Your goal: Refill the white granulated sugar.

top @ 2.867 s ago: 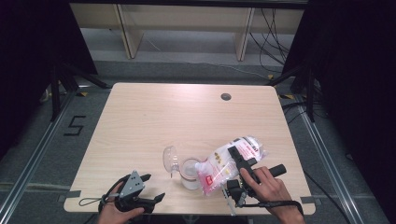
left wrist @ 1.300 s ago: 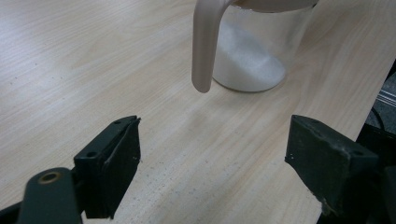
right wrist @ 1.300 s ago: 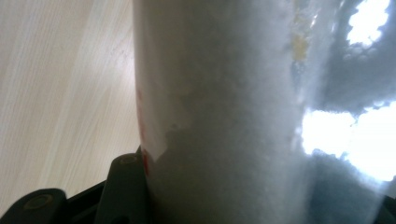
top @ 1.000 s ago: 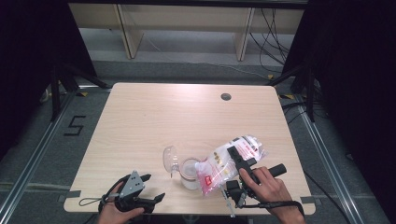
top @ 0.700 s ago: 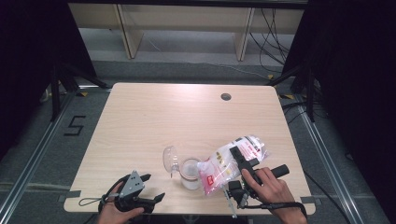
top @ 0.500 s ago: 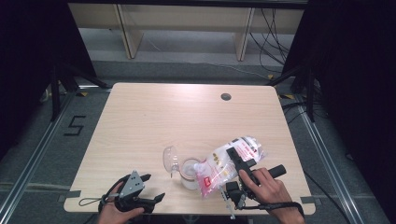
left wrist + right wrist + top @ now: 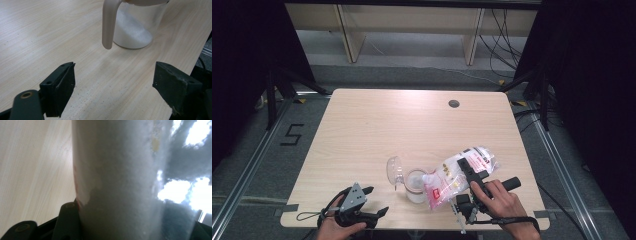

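Observation:
A clear jar (image 7: pixel 414 186) with white powder in its bottom stands near the table's front edge, its lid (image 7: pixel 393 170) flipped open to the left. My right gripper (image 7: pixel 473 169) is shut on a plastic bag of white powder (image 7: pixel 452 177) with red print, tilted with its lower end over the jar's mouth. In the right gripper view the bag (image 7: pixel 120 175) sits between the jaws. My left gripper (image 7: pixel 376 200) rests at the front left, open and holding nothing. In the left gripper view (image 7: pixel 115 82) it points at the jar (image 7: pixel 135 32) and its pale handle (image 7: pixel 108 25).
The wooden table (image 7: pixel 412 125) has a dark round cable hole (image 7: pixel 454 103) at its back right. The front edge runs just below both hands. A "5" marking (image 7: pixel 292 135) is on the floor at the left, and shelving stands behind the table.
The bag has wobbled slightly in my right gripper and come back over the jar. Both hands stay where they were.

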A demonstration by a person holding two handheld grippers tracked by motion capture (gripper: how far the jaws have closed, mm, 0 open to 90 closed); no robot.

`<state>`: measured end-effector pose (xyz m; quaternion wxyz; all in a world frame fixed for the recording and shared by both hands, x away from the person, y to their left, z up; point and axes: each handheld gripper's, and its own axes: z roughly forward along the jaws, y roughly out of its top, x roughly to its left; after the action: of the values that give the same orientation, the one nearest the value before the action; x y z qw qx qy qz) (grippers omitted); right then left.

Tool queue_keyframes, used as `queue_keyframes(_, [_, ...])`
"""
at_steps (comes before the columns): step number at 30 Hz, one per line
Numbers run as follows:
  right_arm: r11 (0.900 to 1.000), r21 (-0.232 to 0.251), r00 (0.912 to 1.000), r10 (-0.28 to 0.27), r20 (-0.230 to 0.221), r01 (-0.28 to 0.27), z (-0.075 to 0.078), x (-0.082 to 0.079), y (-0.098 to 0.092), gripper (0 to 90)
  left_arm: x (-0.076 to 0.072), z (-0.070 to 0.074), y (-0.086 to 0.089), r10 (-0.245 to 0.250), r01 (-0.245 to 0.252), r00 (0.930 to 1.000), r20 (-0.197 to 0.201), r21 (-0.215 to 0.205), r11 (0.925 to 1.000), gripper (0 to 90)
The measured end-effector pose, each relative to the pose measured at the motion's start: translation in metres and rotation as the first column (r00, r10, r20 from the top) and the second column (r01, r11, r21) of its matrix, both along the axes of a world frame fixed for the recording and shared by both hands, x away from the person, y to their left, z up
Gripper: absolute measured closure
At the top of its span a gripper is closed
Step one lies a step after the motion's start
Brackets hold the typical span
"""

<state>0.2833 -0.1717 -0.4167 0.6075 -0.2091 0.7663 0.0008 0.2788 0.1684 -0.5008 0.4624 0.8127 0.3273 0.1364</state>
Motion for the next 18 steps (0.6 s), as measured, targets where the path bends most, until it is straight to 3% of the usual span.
queue_keyframes(4, [1.0, 0.006, 0.9998, -0.002, -0.021, 0.002, -0.002, -0.004, 0.004, 53.6, 0.0, 0.0, 0.0, 0.005, -0.005, 1.0, -0.002, -0.002, 1.0, 17.6])
queue_keyframes(6, [1.0, 0.031, 0.9998, 0.001, -0.022, 0.0, -0.004, -0.003, 0.006, 53.7, 0.001, 0.0, 0.001, -0.005, 0.005, 0.9999, 0.011, 0.014, 0.9999, 17.6])
queue_keyframes(7, [0.998, 0.056, 0.9997, -0.012, -0.022, 0.013, -0.005, -0.003, 0.006, 53.8, 0.0, 0.0, 0.0, -0.004, 0.004, 1.0, 0.0, 0.002, 1.0, 17.6])
queue_keyframes(8, [0.999, 0.031, 1.0, 0.005, -0.004, -0.005, -0.003, -0.002, 0.007, 53.9, 0.0, 0.0, 0.0, -0.003, 0.003, 1.0, 0.001, 0.004, 1.0, 17.6])
queue_keyframes(11, [0.999, 0.04, 1.0, -0.009, -0.004, 0.009, -0.004, 0.001, 0.004, 54.3, 0.001, 0.0, 0.001, 0.002, -0.002, 0.9999, 0.012, 0.018, 0.9998, 17.6])
queue_keyframes(12, [1.0, 0.018, 1.0, -0.004, -0.001, 0.004, -0.003, 0.002, 0.003, 54.5, 0.001, 0.0, 0.001, -0.006, 0.006, 0.9998, 0.02, 0.025, 0.9997, 17.6])
queue_keyframes(14, [0.999, 0.027, 0.9994, -0.032, -0.009, 0.032, -0.004, 0.001, 0.0, 54.8, 0.0, 0.0, 0.0, -0.002, 0.002, 1.0, 0.003, 0.007, 1.0, 17.6])
queue_keyframes(16, [0.999, 0.026, 0.9998, -0.021, -0.001, 0.021, -0.003, 0.002, -0.003, 55.1, 0.002, 0.0, 0.001, -0.012, 0.012, 0.9997, 0.022, 0.025, 0.9996, 17.6])
queue_keyframes(18, [0.999, 0.021, 0.9997, -0.026, 0.004, 0.026, -0.002, 0.001, -0.004, 55.3, 0.001, 0.0, 0.001, 0.003, -0.003, 1.0, 0.006, 0.011, 0.9999, 17.6])
